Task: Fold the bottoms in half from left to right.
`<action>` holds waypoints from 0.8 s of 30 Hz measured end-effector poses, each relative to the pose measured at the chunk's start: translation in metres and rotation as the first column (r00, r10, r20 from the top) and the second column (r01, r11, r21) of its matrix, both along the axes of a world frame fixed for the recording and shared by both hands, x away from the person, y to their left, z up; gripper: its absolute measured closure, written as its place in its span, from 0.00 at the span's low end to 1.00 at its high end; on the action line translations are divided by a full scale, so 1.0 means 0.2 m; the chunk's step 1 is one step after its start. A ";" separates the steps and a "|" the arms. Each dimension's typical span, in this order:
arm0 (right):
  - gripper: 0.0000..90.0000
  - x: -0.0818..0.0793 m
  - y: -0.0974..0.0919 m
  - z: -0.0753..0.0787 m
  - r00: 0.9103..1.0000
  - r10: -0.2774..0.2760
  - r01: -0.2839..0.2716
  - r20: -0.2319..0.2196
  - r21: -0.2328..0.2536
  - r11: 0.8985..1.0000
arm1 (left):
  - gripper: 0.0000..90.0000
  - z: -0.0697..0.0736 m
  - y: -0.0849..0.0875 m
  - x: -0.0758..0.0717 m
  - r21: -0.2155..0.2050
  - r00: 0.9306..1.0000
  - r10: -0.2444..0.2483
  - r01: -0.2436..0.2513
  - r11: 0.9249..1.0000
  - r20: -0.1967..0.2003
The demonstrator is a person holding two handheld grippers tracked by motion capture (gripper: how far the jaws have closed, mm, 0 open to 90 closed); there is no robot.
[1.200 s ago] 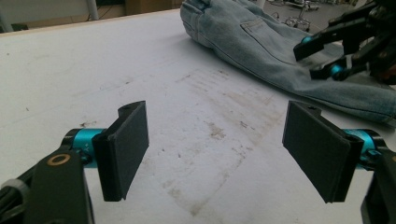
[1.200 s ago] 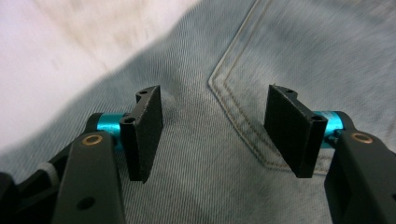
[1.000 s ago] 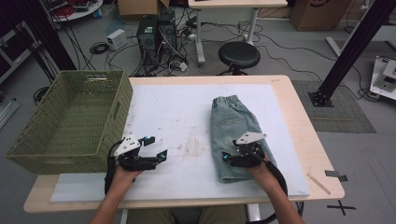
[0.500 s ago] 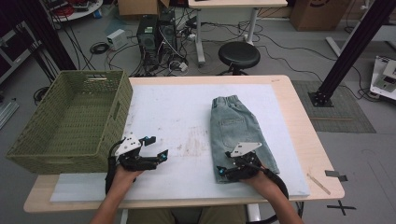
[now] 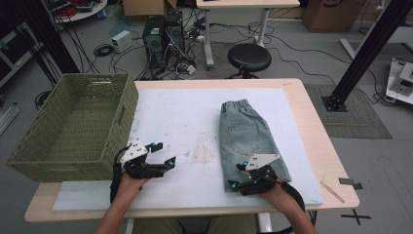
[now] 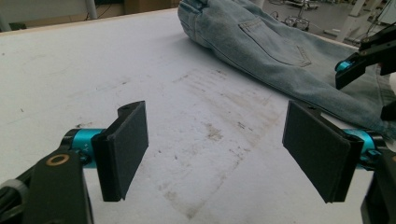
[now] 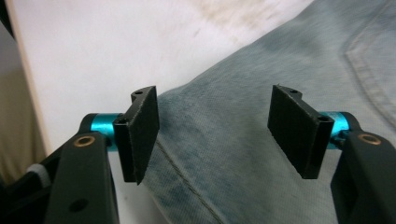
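Folded light-blue denim shorts (image 5: 246, 136) lie flat on the white mat (image 5: 185, 117), right of centre, waistband at the far end. My right gripper (image 5: 237, 176) hovers at the near left corner of their hem, open; in the right gripper view its jaws (image 7: 215, 135) stand wide over the denim (image 7: 243, 140) and the hem's edge, with nothing pinched. My left gripper (image 5: 164, 153) is open over bare mat at the front left; its jaws (image 6: 217, 149) hold nothing. The left gripper view has the shorts (image 6: 261, 42) beyond and the right gripper (image 6: 359, 65) at the far right.
A large green woven basket (image 5: 58, 163) stands at the table's left side, close beside my left hand. The wooden table edge (image 5: 321, 126) runs right of the mat. A black stool (image 5: 249, 58) and computers with cables (image 5: 163, 39) are on the floor behind the table.
My right gripper has slid toward the near edge, from the lower part of the shorts to the hem corner, jaws still open. The left gripper has stayed put.
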State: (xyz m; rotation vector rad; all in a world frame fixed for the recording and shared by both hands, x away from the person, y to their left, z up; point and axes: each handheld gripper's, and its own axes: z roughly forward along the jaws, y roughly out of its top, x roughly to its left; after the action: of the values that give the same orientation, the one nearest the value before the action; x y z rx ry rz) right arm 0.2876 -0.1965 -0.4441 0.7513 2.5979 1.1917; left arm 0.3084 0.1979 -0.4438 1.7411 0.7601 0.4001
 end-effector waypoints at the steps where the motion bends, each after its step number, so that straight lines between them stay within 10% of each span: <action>1: 0.39 0.00 -0.03 0.01 1.000 -0.015 0.015 -0.001 0.031 0.999 | 0.25 0.00 0.00 0.00 -0.003 1.000 0.001 -0.001 1.000 0.001; 5: 0.44 0.02 -0.19 0.08 0.990 -0.134 0.131 0.047 0.056 0.990 | 0.25 0.00 0.00 0.00 -0.006 1.000 0.005 -0.005 1.000 0.000; 14: 0.76 -0.03 -0.53 0.05 0.948 -0.311 0.316 0.066 -0.072 0.946 | 0.25 0.00 0.00 0.01 -0.006 1.000 0.012 -0.012 1.000 0.003; 24: 0.71 -0.07 -0.57 -0.01 0.942 -0.328 0.334 0.075 -0.105 0.937 | 0.25 0.02 0.01 0.01 -0.006 1.000 0.022 -0.022 1.000 0.012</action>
State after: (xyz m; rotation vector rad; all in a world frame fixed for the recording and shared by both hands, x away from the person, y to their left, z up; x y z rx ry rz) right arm 0.2743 -0.3103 -0.4453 1.0616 2.3472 0.9392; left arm 0.3105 0.1991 -0.4405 1.7250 0.7719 0.4223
